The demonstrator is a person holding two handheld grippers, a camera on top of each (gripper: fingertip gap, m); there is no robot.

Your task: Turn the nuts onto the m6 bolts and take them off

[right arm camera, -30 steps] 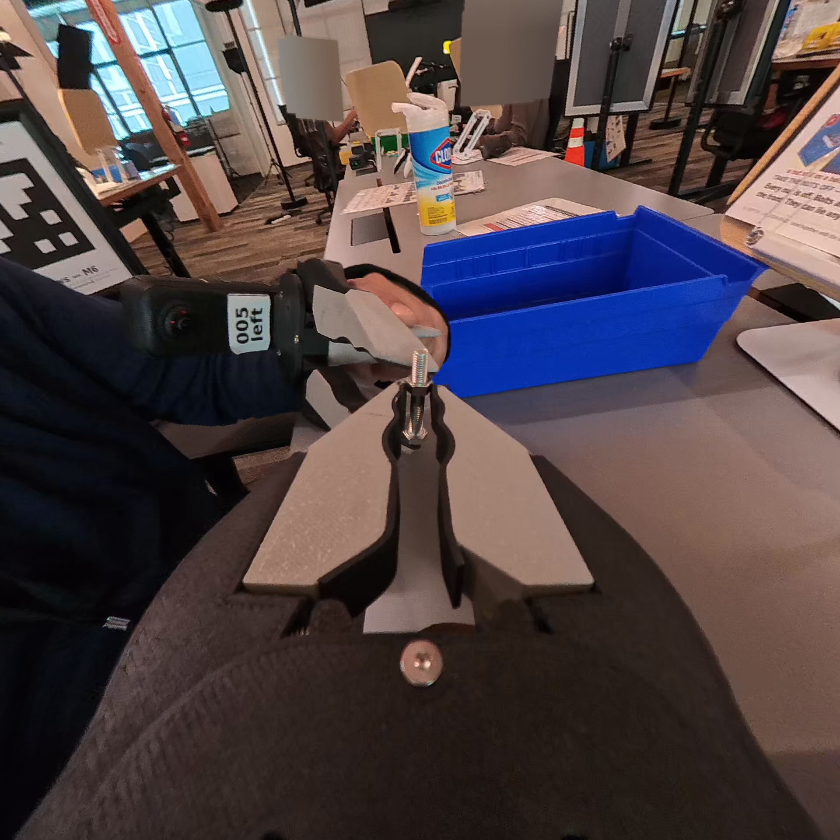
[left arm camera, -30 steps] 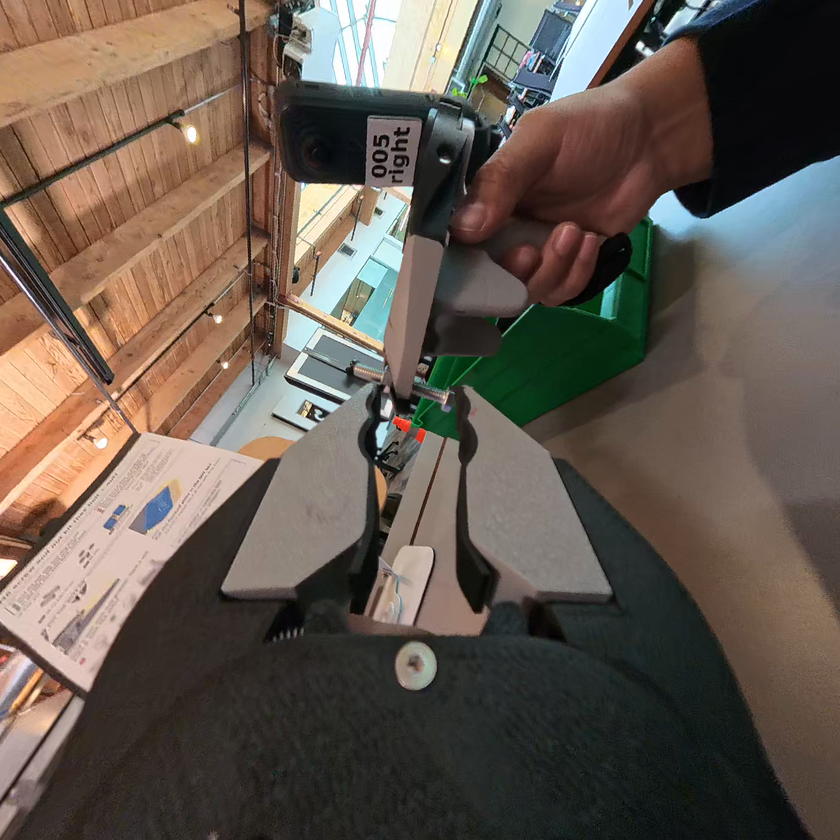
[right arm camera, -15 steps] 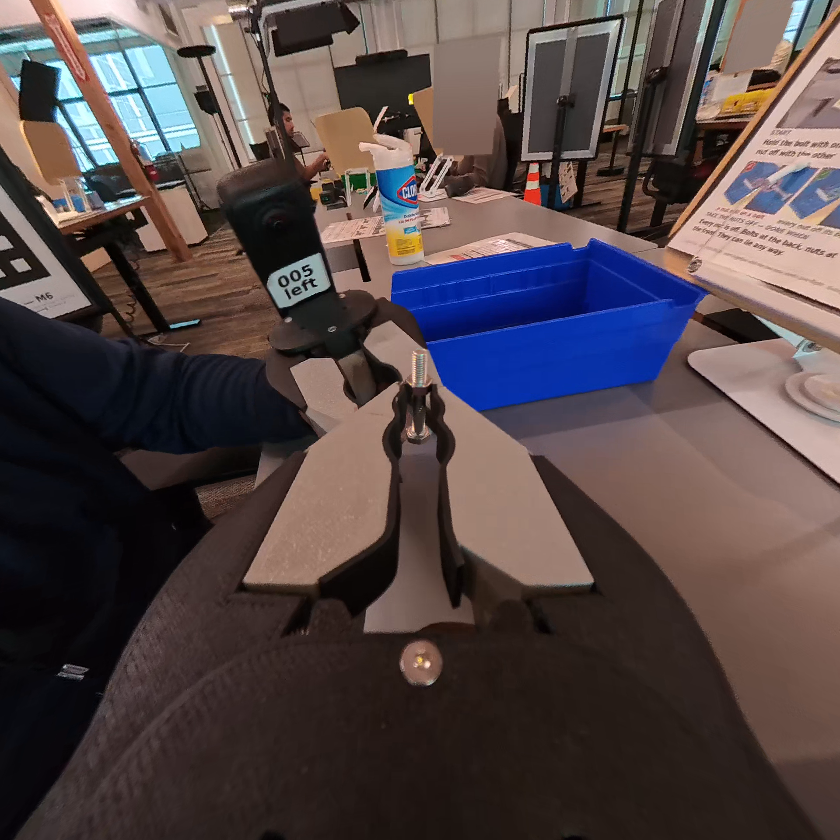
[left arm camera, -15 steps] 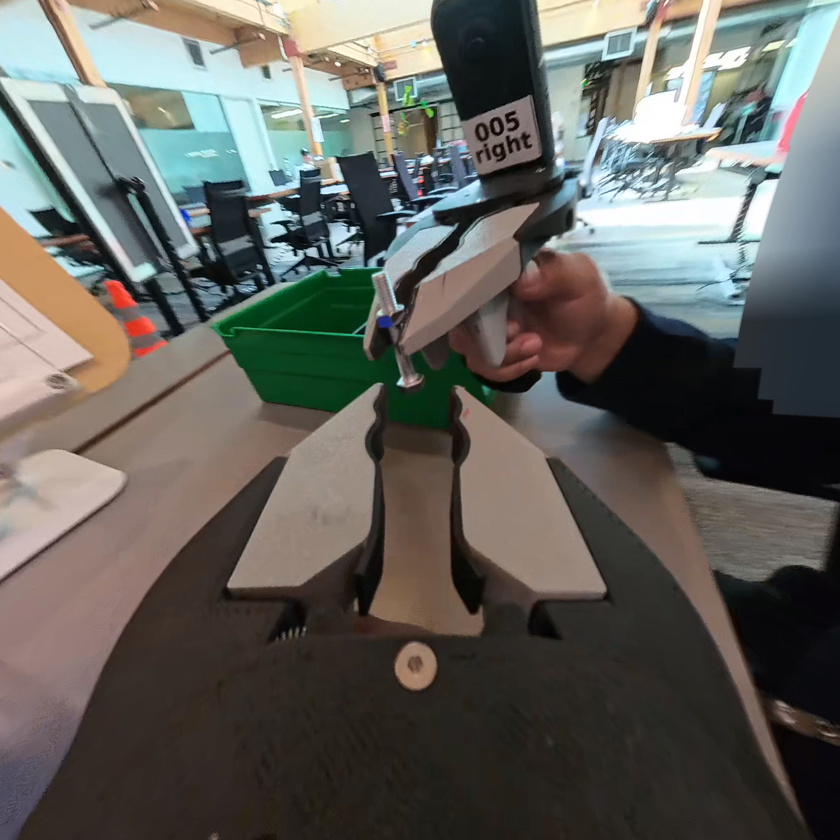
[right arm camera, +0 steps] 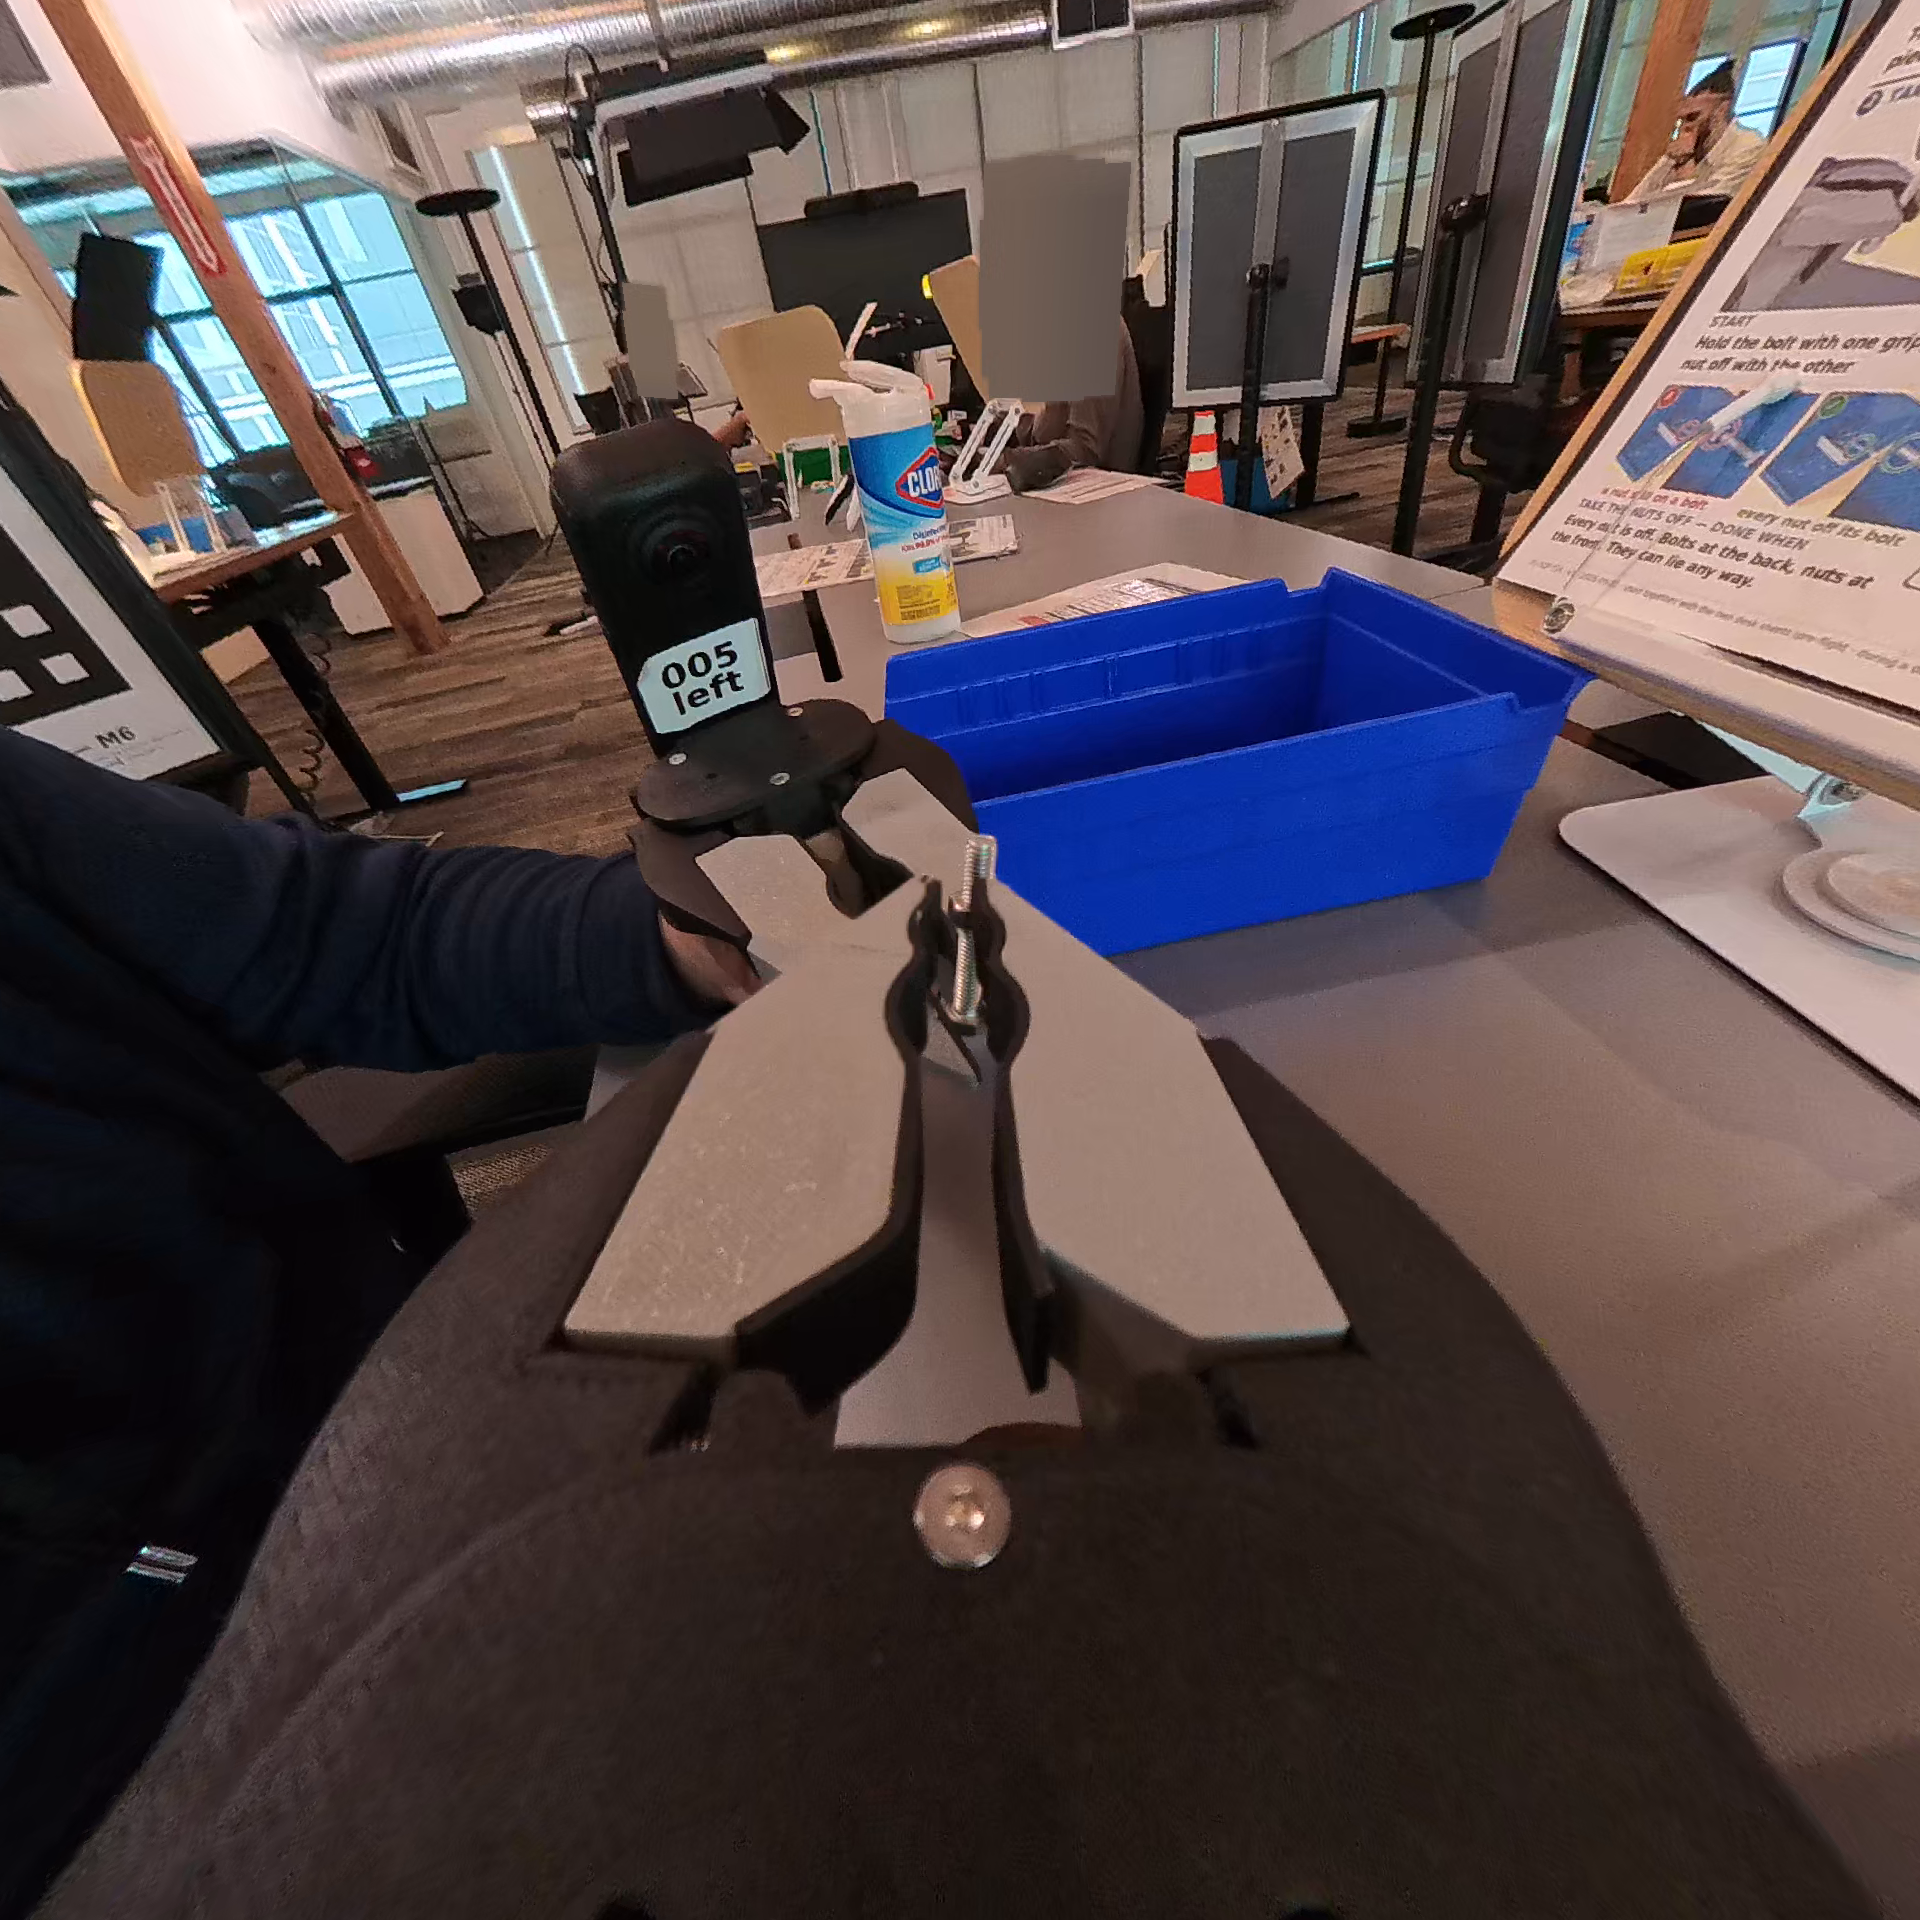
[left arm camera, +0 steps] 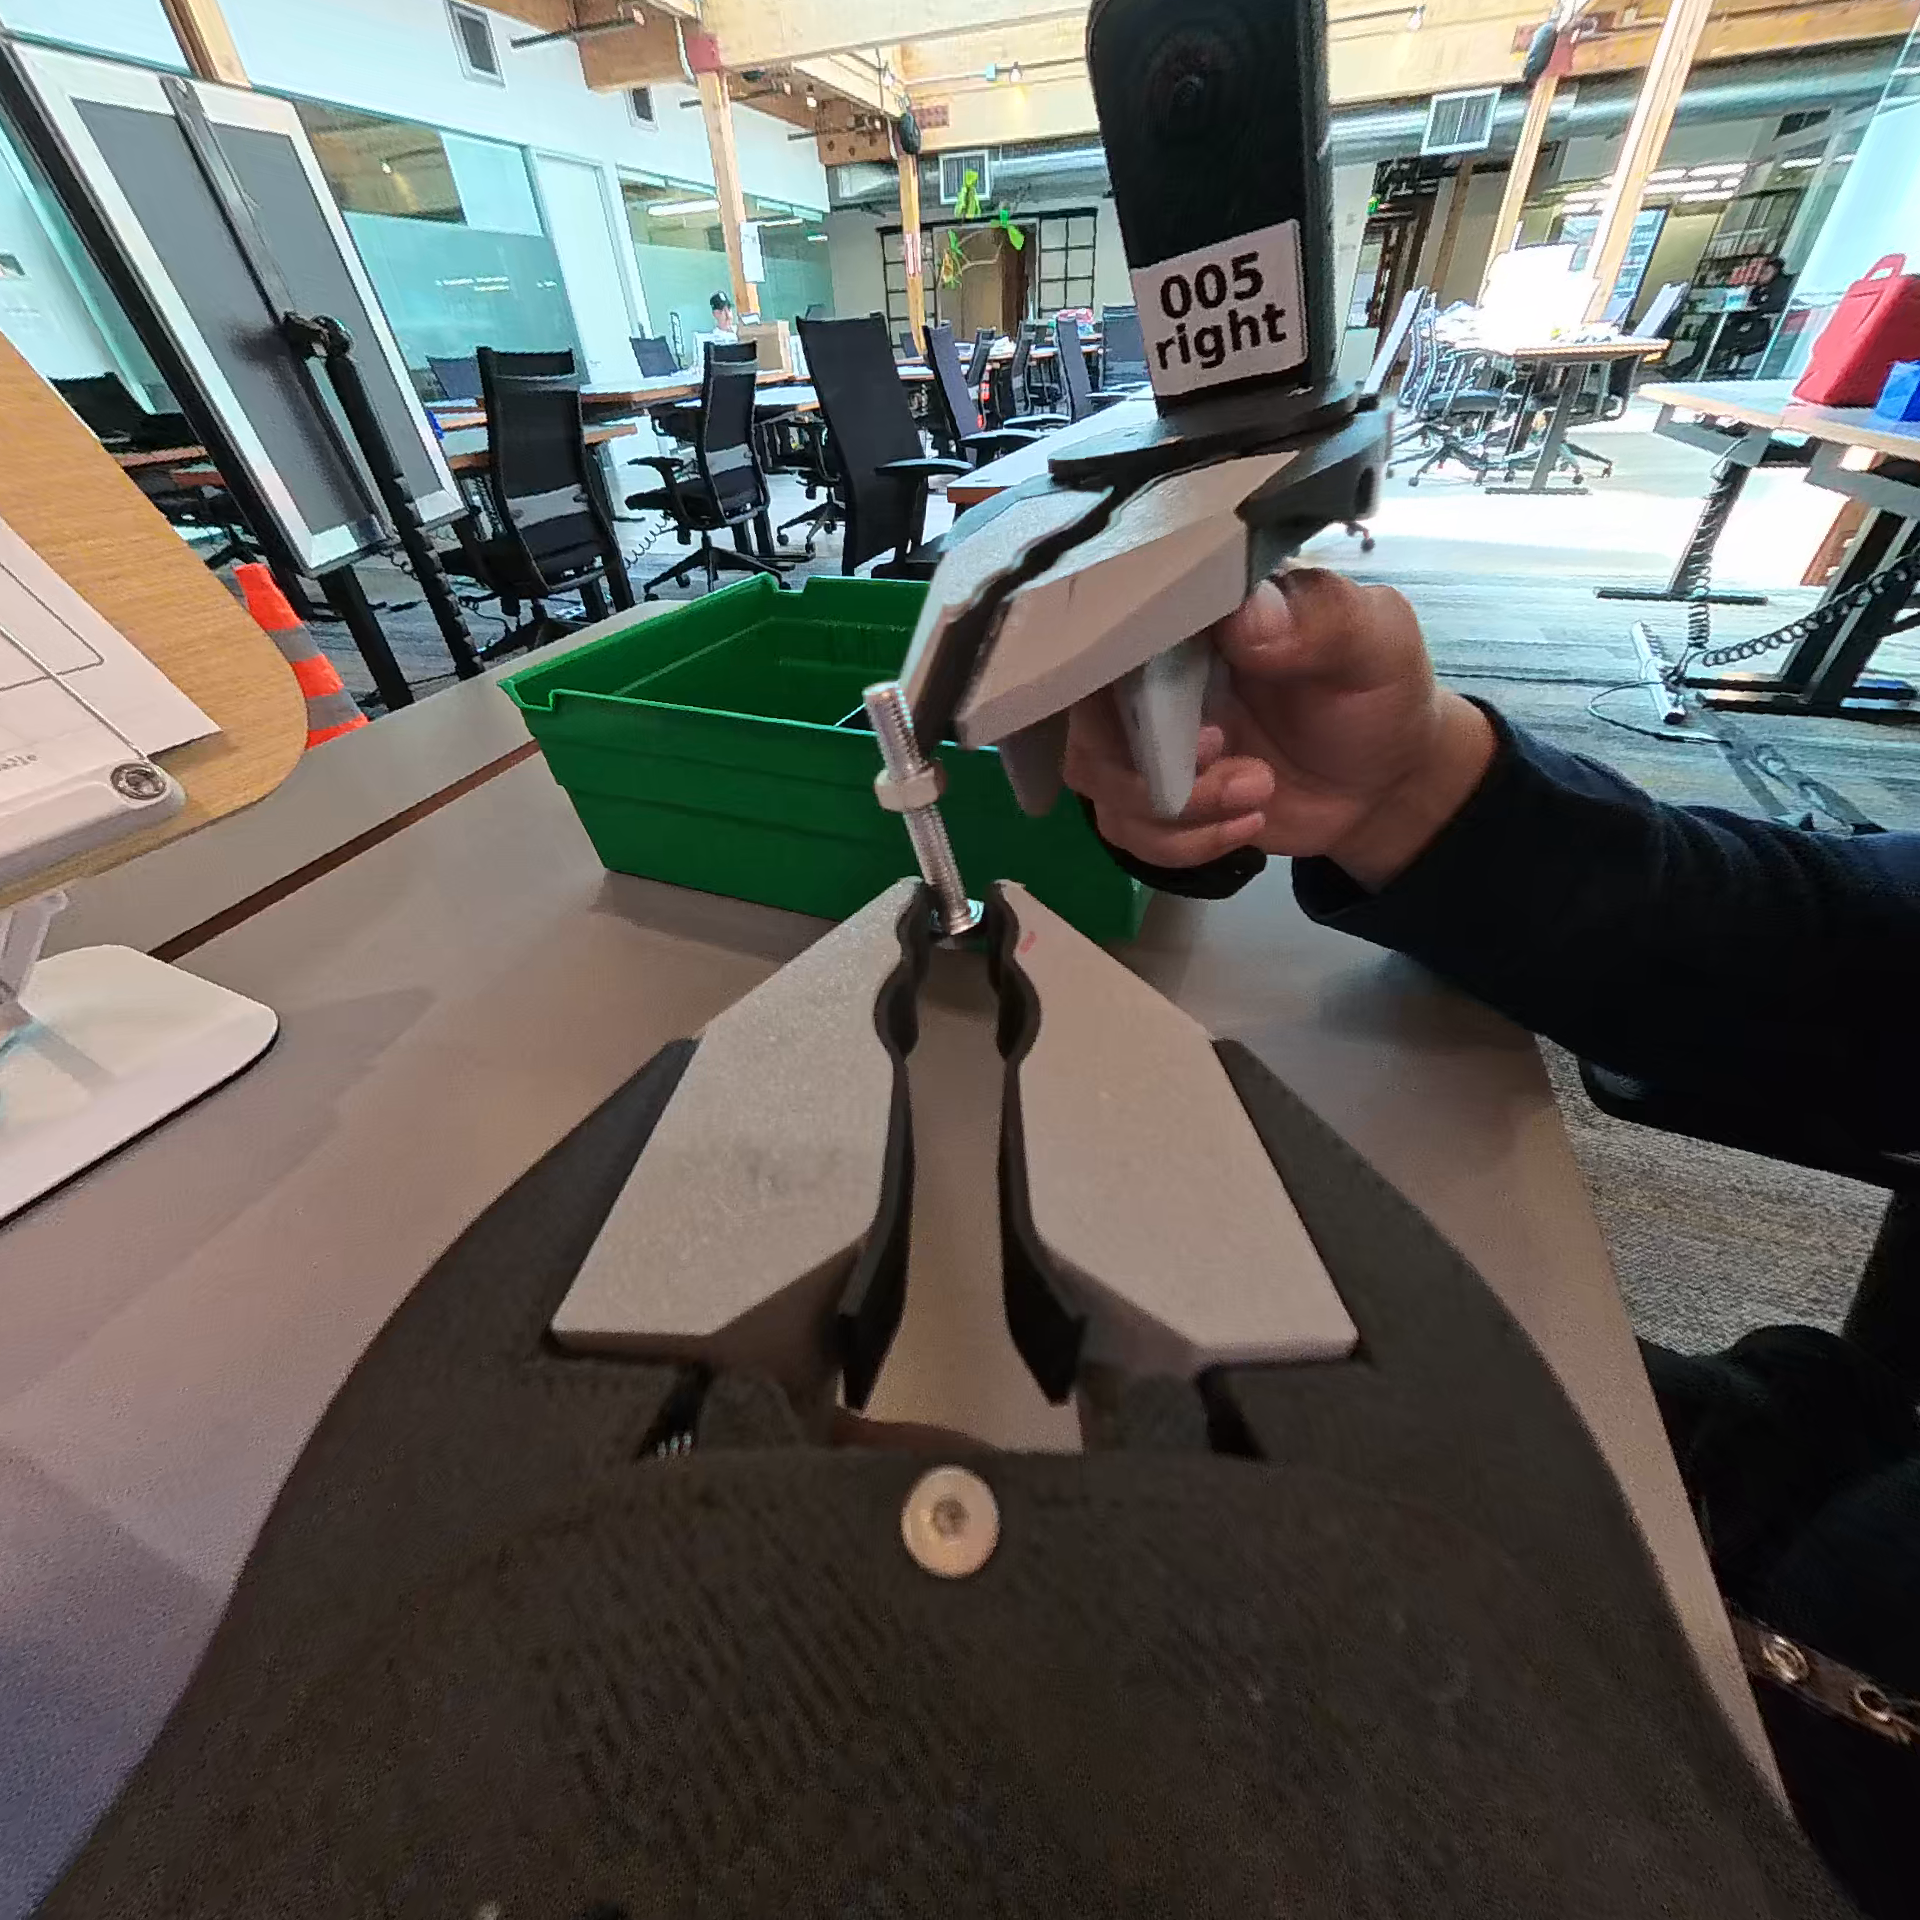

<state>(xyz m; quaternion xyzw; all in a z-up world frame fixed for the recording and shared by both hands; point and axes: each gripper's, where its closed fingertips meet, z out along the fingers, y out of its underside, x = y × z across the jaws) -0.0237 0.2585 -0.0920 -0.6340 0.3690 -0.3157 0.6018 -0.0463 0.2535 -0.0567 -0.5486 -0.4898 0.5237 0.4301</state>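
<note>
The left wrist view shows the right gripper [left arm camera: 914, 717] from outside: its jaws are pinched on the upper threaded end of the bolt [left arm camera: 920, 800], which hangs tilted, head downward. A nut [left arm camera: 902, 790] sits partway along the shank, just below those jaws. The bolt's head [left arm camera: 956, 920] lies between the tips of the left gripper [left arm camera: 958, 914], whose jaws are narrowed around it; whether they press on it cannot be told. A green bin [left arm camera: 727, 790] stands on the counter [left arm camera: 416, 987] just beyond.

The right wrist view shows what the other cannot: the bolt [right arm camera: 968, 935] seen lengthwise between the right gripper's [right arm camera: 961, 935] jaws, thread tip protruding past them, and the left gripper [right arm camera: 821, 873] close behind on the left. A blue bin [right arm camera: 1247, 831] stands at the far right, and a stand base [right arm camera: 1683, 862] lies further right.

The bolt is bright, silver and fully threaded. Bare counter lies to the right and near the blue bin.
</note>
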